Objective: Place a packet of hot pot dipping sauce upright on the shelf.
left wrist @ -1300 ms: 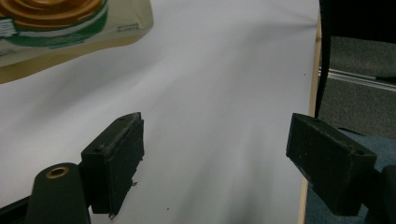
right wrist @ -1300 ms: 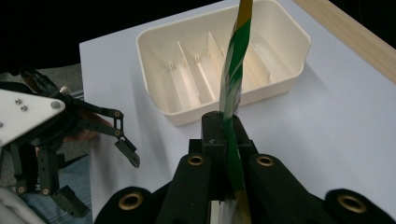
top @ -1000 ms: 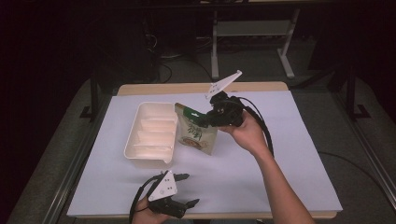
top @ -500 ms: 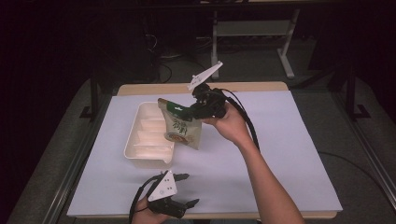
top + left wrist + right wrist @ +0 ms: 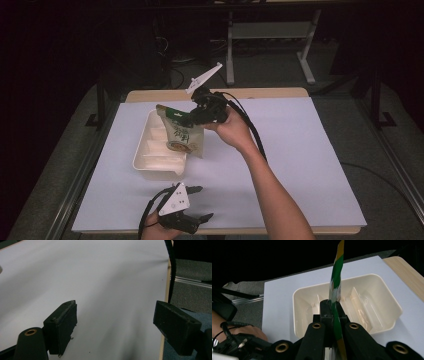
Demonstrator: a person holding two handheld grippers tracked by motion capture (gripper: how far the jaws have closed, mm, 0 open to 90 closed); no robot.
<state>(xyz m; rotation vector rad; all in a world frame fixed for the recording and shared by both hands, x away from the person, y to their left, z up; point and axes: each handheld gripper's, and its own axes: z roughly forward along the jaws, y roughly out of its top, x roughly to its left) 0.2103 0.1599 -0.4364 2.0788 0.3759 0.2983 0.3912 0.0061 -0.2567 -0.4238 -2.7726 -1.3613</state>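
A green and white snack pouch [image 5: 183, 134] hangs in the air over the right part of a cream divided tray [image 5: 145, 159]. My right gripper [image 5: 194, 118] is shut on the pouch's top edge. Seen edge-on in the right gripper view, the pouch [image 5: 336, 280] is pinched between the two jaws, with the tray [image 5: 302, 302] right below it. My left gripper [image 5: 200, 204] rests near the table's front edge, open, with nothing between its fingers [image 5: 62, 322] but bare white table.
A white sheet [image 5: 300, 150] covers the wooden table [image 5: 270, 93]. A metal stand [image 5: 265, 35] and cables lie on the dark floor behind the table. The table's right edge [image 5: 165, 290] runs close beside the left gripper.
My right gripper has carried the pouch leftward, from beside the tray's right rim to above the tray. The left gripper has stayed in place.
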